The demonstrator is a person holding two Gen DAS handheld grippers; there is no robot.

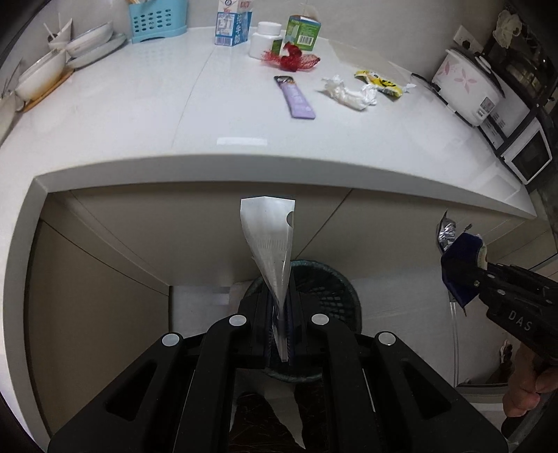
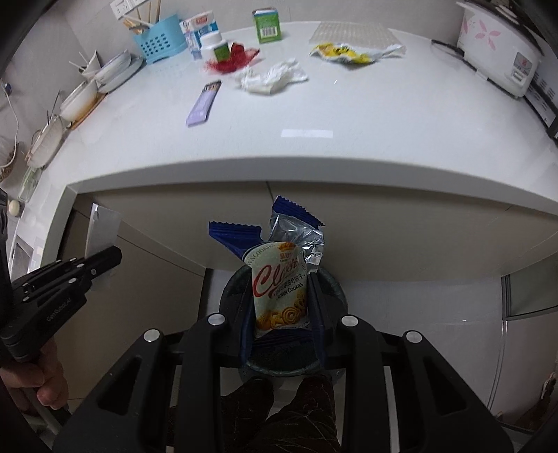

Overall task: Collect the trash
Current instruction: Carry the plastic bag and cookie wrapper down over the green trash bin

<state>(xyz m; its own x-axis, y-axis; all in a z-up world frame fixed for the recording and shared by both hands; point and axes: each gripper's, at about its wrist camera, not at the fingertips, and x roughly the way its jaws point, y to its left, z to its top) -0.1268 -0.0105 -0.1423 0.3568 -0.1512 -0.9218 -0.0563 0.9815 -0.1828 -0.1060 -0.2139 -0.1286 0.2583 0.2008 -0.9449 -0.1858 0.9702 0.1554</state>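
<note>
My left gripper (image 1: 280, 313) is shut on a clear plastic wrapper (image 1: 272, 244), held in front of the counter edge above a dark mesh trash bin (image 1: 331, 289) on the floor. My right gripper (image 2: 282, 306) is shut on a blue cookie wrapper (image 2: 279, 278), also above the bin (image 2: 334, 282). On the white counter (image 1: 139, 122) lie a purple wrapper (image 1: 298, 99), a crumpled white tissue (image 1: 348, 94), a yellow snack bag (image 1: 382, 83) and a red net (image 1: 293, 59). The right gripper also shows in the left wrist view (image 1: 460, 268).
At the back stand a milk carton (image 1: 232, 22), a white bottle (image 1: 265, 40), a green carton (image 1: 301, 31), a blue basket (image 1: 157, 19) and stacked dishes (image 1: 87, 45). A rice cooker (image 1: 467, 90) and a microwave (image 1: 526, 153) stand at the right. Cabinets lie under the counter.
</note>
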